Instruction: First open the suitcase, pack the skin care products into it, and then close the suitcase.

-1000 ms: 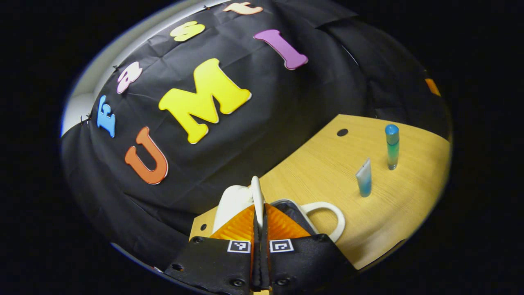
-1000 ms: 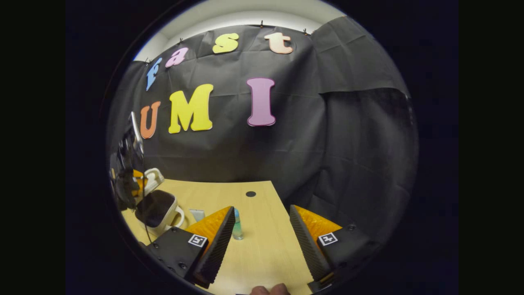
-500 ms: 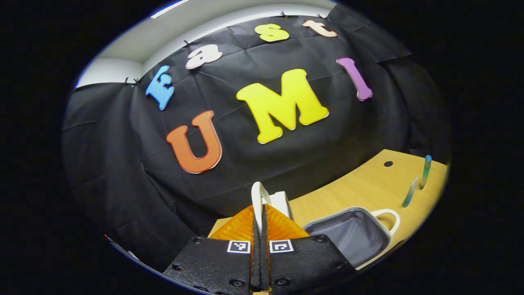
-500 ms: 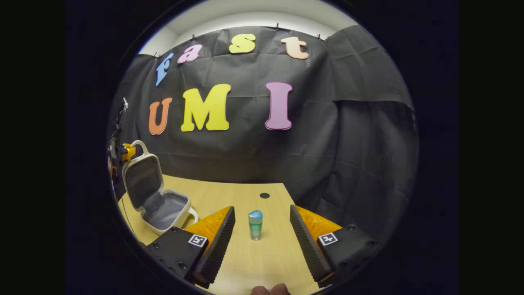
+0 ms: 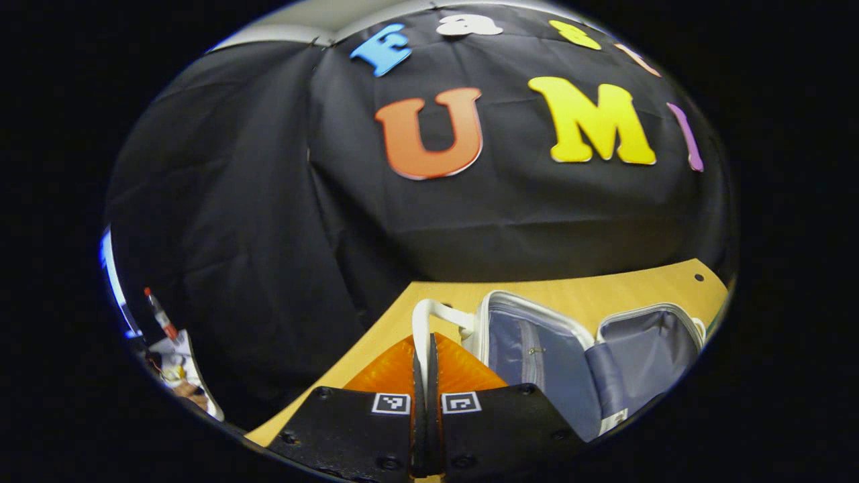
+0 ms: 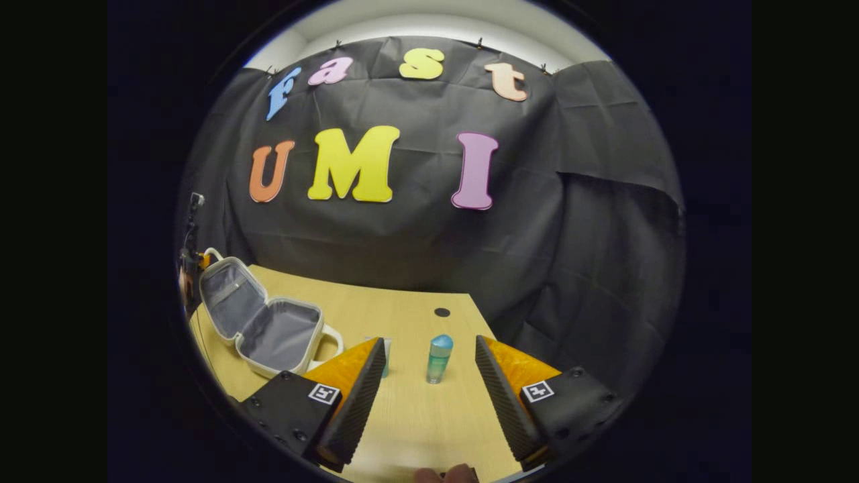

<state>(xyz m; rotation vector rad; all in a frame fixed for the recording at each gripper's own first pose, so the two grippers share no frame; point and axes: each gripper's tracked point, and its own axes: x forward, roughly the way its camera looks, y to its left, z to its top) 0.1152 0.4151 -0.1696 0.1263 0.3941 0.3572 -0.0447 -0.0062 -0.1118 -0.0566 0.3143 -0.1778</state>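
Swung further back since a second ago, the suitcase (image 6: 258,322) lid now lies wide open on the surface (image 6: 416,416). Left hand-held gripper (image 5: 424,349) pinches its white handle (image 5: 429,315). Right hand-held gripper (image 6: 429,376) is spread near the upright bottle (image 6: 439,359).

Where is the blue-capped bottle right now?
In the right gripper view, the blue-capped bottle stands upright on the table, ahead of the right tongs, right of the open suitcase.
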